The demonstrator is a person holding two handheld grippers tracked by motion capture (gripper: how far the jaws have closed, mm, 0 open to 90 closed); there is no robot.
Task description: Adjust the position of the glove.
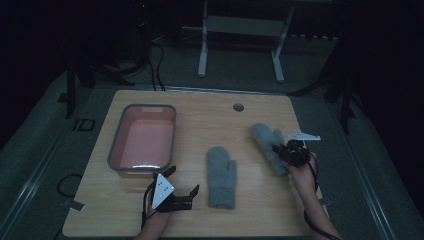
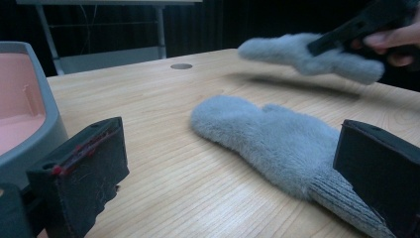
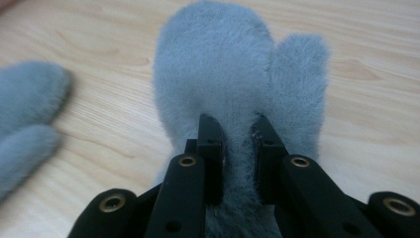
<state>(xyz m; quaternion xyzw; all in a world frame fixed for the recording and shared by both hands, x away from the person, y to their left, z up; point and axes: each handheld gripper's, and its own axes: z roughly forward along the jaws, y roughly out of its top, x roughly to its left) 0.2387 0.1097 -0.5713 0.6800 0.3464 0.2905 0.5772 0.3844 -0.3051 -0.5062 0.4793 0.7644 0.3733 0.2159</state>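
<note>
My right gripper (image 3: 236, 130) pinched the far mitten (image 1: 266, 140) at right of frame, lifted off the table (image 1: 210, 115). My left gripper (image 1: 181, 181) gaped wide, lower centre, beside the flat mitten (image 1: 221, 176) and pink bin (image 1: 144, 141).

No readable text, label, brand, number or sign is showing in any of the pictures.
</note>
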